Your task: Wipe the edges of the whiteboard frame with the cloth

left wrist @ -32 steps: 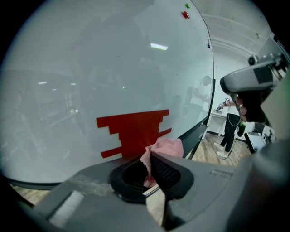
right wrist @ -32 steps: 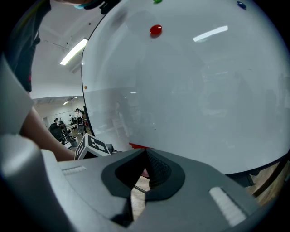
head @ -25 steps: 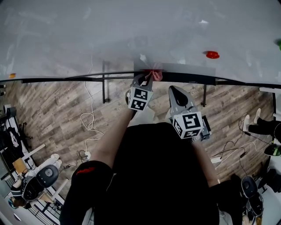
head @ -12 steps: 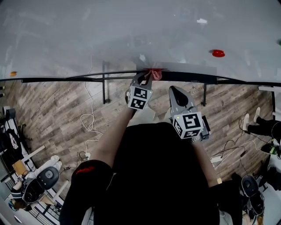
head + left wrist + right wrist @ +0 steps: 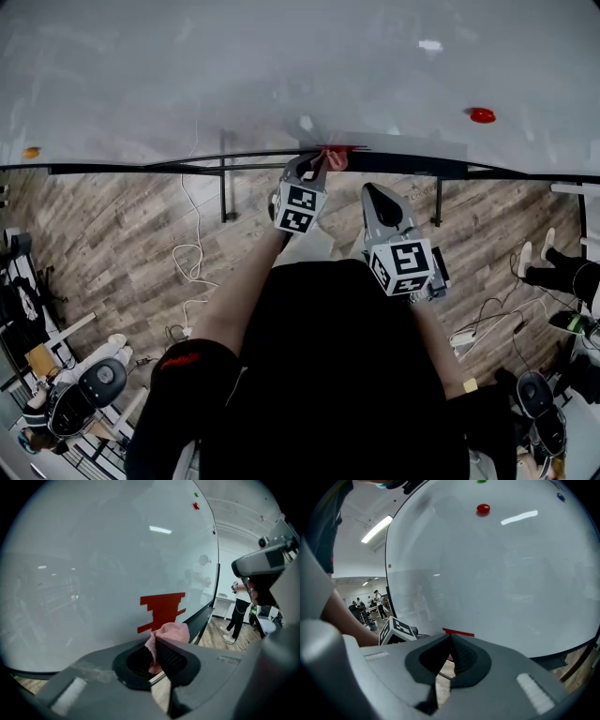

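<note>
Left gripper [image 5: 316, 166] jaws pinch the pink cloth [image 5: 336, 159] on the whiteboard frame [image 5: 141, 169]; right gripper [image 5: 377, 195] (jaws together, empty) hangs at its 4 o'clock.

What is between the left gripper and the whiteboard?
The pink cloth. The left gripper pinches it in its jaws, and it sticks out toward the bottom edge of the whiteboard. The left gripper view shows this best.

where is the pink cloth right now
The pink cloth is clamped in the jaws of the left gripper, at the lower edge of the whiteboard frame near the middle of the head view, just below a red mark.
</note>
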The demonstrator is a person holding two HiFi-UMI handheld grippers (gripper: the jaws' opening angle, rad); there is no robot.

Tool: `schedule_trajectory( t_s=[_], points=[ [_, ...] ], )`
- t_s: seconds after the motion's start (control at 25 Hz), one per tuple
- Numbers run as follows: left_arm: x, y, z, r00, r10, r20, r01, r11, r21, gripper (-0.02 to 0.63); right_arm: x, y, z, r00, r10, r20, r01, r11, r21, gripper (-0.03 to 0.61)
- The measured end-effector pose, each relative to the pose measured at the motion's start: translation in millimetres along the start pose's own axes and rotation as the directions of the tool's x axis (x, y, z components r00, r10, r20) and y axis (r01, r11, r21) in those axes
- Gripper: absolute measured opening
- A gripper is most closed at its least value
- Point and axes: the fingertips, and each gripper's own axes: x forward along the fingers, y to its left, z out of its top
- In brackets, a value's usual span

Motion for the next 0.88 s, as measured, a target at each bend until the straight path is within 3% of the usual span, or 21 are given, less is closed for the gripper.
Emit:
schedule_trajectory(
  t_s=[0.88],
  points=[
    [-12, 23, -9, 1.000, -0.006, 0.004, 0.006, 1.000, 0.013, 0.017, 10, 21, 0, 0.999, -0.033, 0.008, 0.033, 0.999, 0.001, 0.002]
  ],
)
